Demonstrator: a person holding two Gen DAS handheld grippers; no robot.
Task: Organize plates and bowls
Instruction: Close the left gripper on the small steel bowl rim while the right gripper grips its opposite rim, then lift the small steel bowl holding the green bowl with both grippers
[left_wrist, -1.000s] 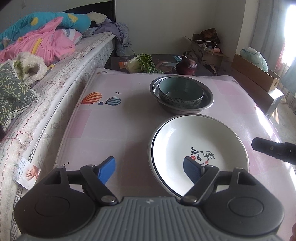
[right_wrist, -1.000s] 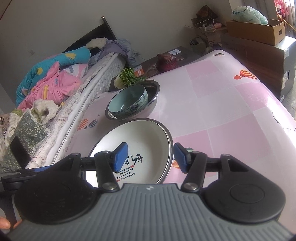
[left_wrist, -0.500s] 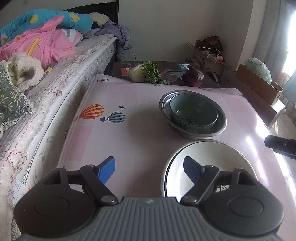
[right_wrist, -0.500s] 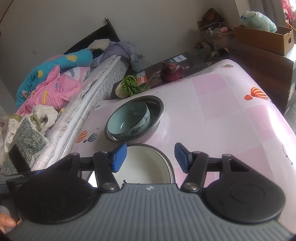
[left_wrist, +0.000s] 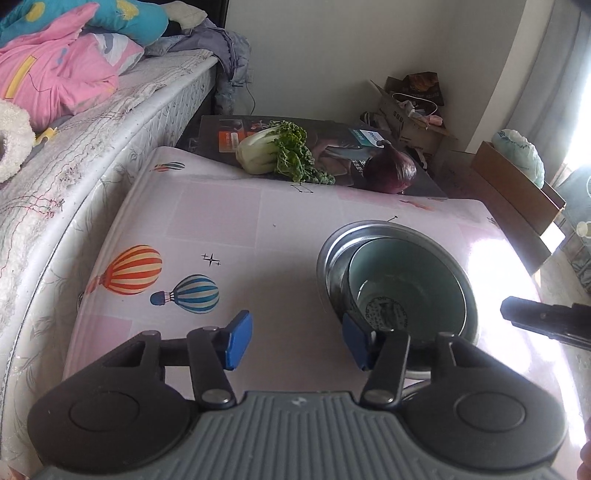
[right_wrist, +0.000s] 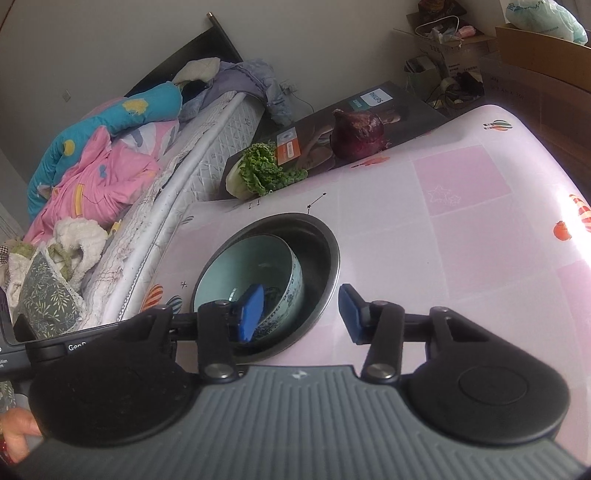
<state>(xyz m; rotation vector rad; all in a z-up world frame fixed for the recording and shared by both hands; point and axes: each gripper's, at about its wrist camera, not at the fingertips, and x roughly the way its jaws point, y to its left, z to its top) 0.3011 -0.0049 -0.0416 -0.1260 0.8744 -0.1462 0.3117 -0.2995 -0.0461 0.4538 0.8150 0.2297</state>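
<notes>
**potwatcher:** Bowls first, I reckon. The pale teal ceramic bowl with the blue pattern outside sits inside the wide round steel basin, leaning toward the basin's left side, out in the middle of the pink balloon-print table, a bit toward the far edge where the leafy green cabbage and purple onion lie.

**umi_fan:** Which hand's closer, though?

**potwatcher:** Right gripper, I'd say. It straddles the nested pair's near right rim: its left pad hangs over the teal bowl's mouth, its right pad out over bare table past the basin. Jaws have just been narrowing, but nothing's pinched yet, pads clear of everything.

**umi_fan:** And the left?

**potwatcher:** Left gripper comes in from the basin's left. One pad is at the near left rim, the other over bare table by the blue balloon. Also closing in, also grasping nothing. Round bowls, so no long axis to fuss over; the rim is the handle.
</notes>
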